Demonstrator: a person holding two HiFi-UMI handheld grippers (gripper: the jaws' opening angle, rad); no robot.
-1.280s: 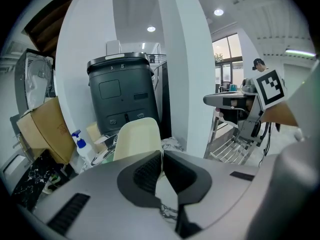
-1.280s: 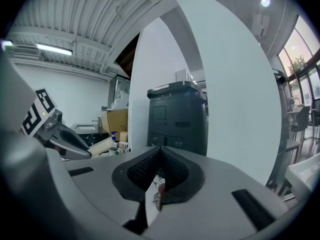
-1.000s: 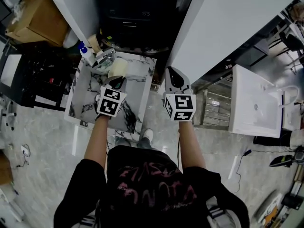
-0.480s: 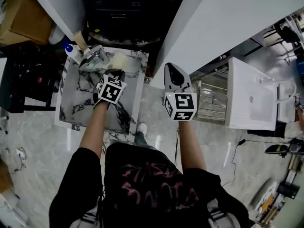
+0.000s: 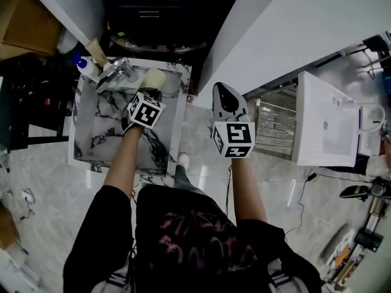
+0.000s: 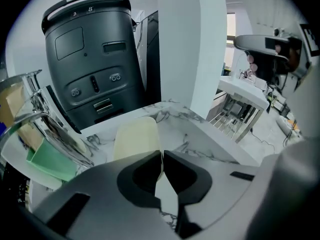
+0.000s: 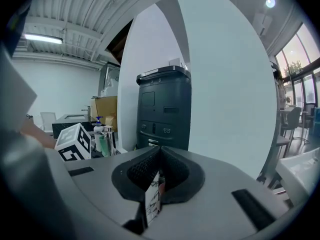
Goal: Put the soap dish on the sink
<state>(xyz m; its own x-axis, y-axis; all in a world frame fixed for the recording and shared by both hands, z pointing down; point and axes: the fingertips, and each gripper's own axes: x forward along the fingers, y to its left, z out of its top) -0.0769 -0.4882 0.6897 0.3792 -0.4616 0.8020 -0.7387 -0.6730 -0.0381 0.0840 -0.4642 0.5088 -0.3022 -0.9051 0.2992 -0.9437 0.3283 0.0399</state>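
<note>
Two grippers in view, both closed. Left gripper (image 5: 150, 94) reaches over the marble sink (image 5: 177, 127). Its jaws are pinched to a thin slit, with a cream sliver of the soap dish (image 5: 154, 78) in the slit. It seems to have the dish's near edge.

Soap dish: pale yellow, oblong, rounded far end. It sits at the back right of the sink top, right of the chrome faucet (image 5: 119, 72) and close to it. Cannot tell if it rests fully on the marble or is held just clear.

In the left gripper view, the dish's (image 6: 136, 136) long axis runs straight away from the left gripper (image 6: 162, 156). It points at the black machine (image 6: 95, 69) behind the sink. Faucet (image 6: 37, 109) stands to its left, with a green holder (image 6: 47, 159) below it. In the head view the same axis runs up the picture, leaning slightly right, in line with the forearm.

Blue-pump soap bottle (image 5: 85, 68) stands at the sink's back left corner, beside the faucet.

Right gripper (image 5: 227, 93) is held over the floor, right of the sink and well apart from the dish. In its own view the right gripper (image 7: 159, 151) shows jaw tips together with nothing held. It faces the black machine (image 7: 164, 109). A chrome rack (image 5: 275, 130) and a white washbasin (image 5: 327, 127) stand farther right.
</note>
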